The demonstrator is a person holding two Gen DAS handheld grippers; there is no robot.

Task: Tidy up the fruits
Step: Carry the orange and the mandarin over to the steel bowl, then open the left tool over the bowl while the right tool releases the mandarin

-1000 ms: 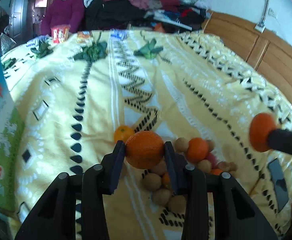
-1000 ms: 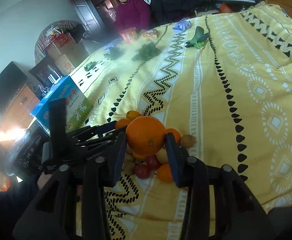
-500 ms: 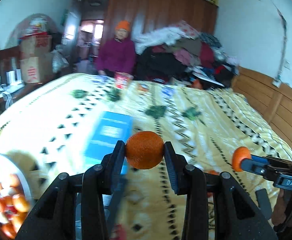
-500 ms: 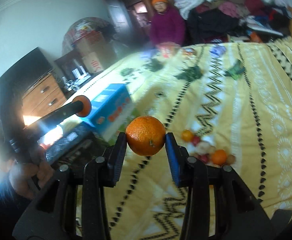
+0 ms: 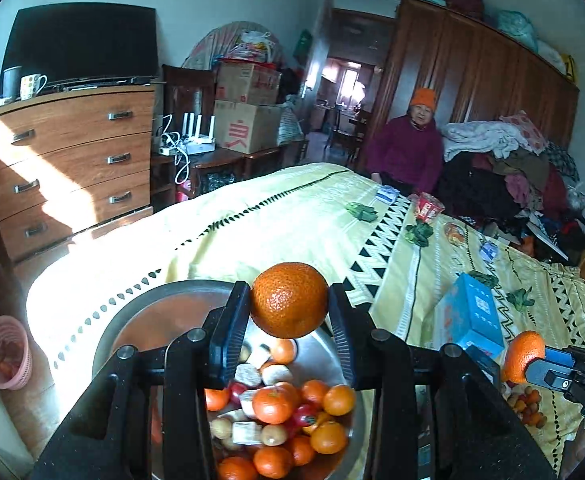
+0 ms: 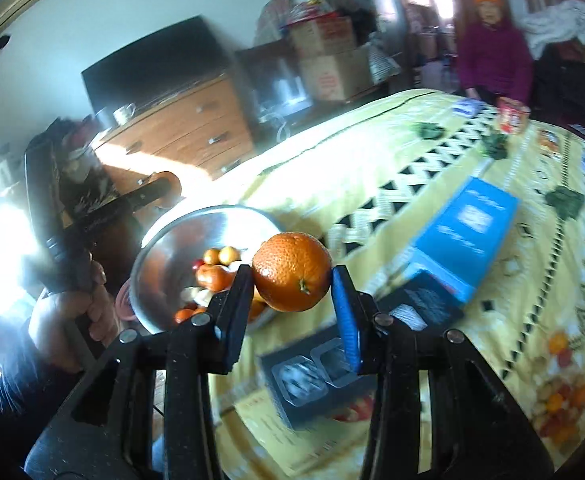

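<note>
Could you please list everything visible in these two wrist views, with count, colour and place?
Held oranges: two, orange; one in the left hand-held gripper, one in the right hand-held gripper.
Bowl: one, steel, bed's near edge, holding mixed fruit.
Loose fruit pile: one, orange and red, on the bedspread.
Box: one, blue, on the bed.
Bedspread: one, yellow.
Dresser: one, brown, beside the bed.
Basket: one, pink, on the floor.
Bystander: one, seated beyond the bed.
Hand: one, gripping the left handle.

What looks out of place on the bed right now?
A small heap of loose fruit lies on the yellow bedspread, apart from the metal bowl that already holds fruit. Nothing looks spilled or damaged.
</note>
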